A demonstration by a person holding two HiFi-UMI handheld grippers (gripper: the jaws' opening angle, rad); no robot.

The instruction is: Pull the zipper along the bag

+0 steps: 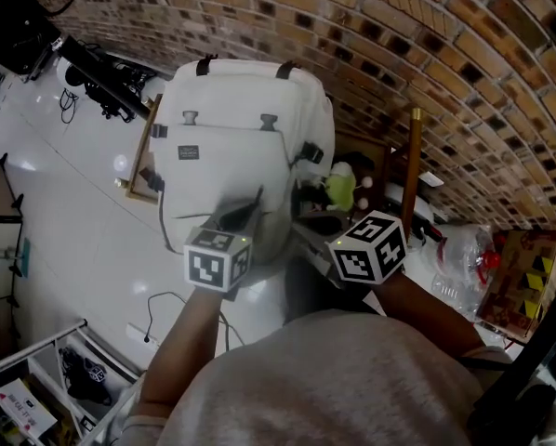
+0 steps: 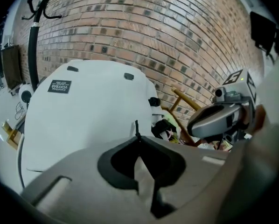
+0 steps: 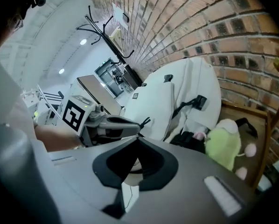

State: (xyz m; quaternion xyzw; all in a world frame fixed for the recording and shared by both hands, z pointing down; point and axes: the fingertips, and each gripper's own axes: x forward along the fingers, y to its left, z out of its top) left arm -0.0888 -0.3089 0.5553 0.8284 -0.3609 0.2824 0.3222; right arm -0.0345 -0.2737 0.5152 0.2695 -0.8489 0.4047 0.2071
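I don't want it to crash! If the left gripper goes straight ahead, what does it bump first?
The white backpack, probably: its front fills the view right past the left gripper, whose shut jaws pinch a thin black zipper pull. How near is unclear.

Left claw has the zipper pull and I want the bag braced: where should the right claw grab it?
Probably the black side strap on the bag, coming in from the person's right. It stands off the fabric on the side facing the right claw; the bag's front is flat, with nothing to pinch.
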